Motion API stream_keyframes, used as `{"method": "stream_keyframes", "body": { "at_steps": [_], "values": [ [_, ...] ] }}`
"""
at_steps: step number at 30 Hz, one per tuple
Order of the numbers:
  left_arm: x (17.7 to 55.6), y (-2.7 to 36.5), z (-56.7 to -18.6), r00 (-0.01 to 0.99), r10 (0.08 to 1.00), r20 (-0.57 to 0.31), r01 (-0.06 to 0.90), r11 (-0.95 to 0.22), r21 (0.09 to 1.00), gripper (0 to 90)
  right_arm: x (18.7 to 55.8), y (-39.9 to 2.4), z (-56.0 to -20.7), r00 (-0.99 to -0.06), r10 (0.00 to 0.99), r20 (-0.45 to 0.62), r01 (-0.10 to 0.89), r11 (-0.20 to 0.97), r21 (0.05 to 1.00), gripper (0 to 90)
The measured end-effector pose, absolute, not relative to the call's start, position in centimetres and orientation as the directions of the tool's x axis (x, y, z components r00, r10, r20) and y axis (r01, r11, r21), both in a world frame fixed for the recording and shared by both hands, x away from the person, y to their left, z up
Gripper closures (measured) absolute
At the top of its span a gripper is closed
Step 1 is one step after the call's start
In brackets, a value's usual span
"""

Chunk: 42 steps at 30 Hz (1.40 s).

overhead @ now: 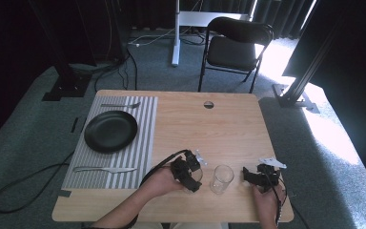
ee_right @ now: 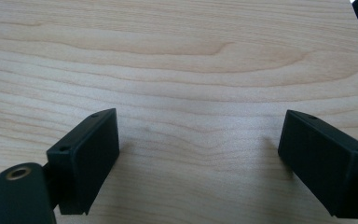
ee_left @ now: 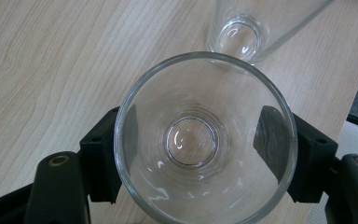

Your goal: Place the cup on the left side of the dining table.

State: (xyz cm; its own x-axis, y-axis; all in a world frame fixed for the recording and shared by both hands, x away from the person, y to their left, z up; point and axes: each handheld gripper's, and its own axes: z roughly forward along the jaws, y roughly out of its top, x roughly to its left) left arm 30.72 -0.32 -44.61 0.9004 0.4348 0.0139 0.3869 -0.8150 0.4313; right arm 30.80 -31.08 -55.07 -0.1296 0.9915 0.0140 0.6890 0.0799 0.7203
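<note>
Glass sits clamped between the two black jaws of the left gripper, whose pads press on its wall from either side, the jaws closed as far as the wall lets them; the left gripper view looks straight down into its open mouth to the thick round base, so the gripper points steeply down at the desk; in the high view the left gripper is held by a hand whose forearm comes in from the bottom edge and slants up to the right, a black cable looping back from it; the held glass is hard to make out there, being clear and half covered by the black gripper body; a second glass stands upright just beside it on the right, near the front edge of the desk, and in the left gripper view its top is cut off by the picture's upper edge; whether the two glasses touch cannot be told; the right gripper hangs on the other side of the second glass, its hand partly cut off at the bottom edge; its jaws stand wide apart over bare wood with nothing between them; farther left lie a striped placemat, a black plate, a knife and a fork.
</note>
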Motion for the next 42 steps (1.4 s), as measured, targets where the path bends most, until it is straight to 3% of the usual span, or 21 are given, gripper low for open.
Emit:
{"method": "stream_keyframes", "body": {
  "at_steps": [24,42],
  "values": [
    [31.8,0.4,-41.5,0.893,0.450,0.023,0.387,-0.792,0.473,28.8,30.8,-31.1,-55.1,-0.129,0.992,0.013,0.689,0.080,0.720,11.8],
    [34.6,2.2,-40.2,0.837,0.547,0.013,0.466,-0.727,0.504,28.8,30.8,-31.1,-55.1,-0.128,0.992,0.013,0.688,0.079,0.721,11.8]
  ]
}}
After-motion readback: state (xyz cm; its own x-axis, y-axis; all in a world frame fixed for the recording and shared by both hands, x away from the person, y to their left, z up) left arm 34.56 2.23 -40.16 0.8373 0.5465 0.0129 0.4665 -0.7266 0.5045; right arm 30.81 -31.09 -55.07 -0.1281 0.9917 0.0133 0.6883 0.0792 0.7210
